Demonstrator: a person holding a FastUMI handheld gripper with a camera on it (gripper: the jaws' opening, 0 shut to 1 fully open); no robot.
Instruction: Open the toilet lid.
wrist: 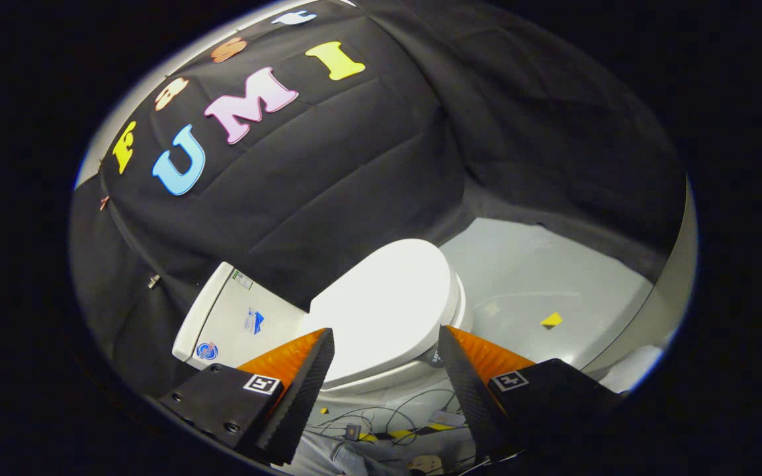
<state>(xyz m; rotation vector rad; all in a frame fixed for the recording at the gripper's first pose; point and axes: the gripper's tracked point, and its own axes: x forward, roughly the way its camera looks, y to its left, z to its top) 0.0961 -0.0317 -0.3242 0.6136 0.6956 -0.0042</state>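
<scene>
Fingers (386,340) spread wide, empty, toilet lid (384,307) closed beyond.

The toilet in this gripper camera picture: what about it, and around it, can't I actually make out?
- Toilet lid, gripper view: its near edge sits behind the two open fingers, so any gap to grab is hidden.
- Bowl under the closed lid: covered.
- Stickers on the tank: too small to make out.
- Cables on the floor between the fingers: tangled, and their ends run behind the fingers.
- Yellow scrap on the floor beyond the toilet: too small to identify.
</scene>
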